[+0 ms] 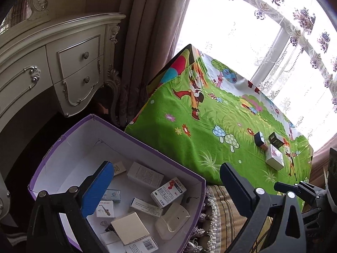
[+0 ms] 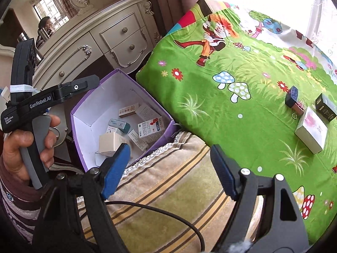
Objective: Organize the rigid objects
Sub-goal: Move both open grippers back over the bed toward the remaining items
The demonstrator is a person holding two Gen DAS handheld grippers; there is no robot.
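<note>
Small cartons jumbled in purple box [image 2: 88,105], white carton [image 2: 311,130] on green cloth

The left gripper [image 1: 166,187] is wide open with nothing in it. It hangs over the near corner of a purple box [image 1: 118,124]. Many small boxes lie inside, like a white one with red marks [image 1: 168,191] and a tan card [image 1: 129,227]. Beside the box is a green cartoon cloth [image 1: 189,126]. Near its right edge sit a white box [image 1: 273,158], a dark blue box [image 1: 259,138] and a black box [image 1: 276,139], close together.
</note>
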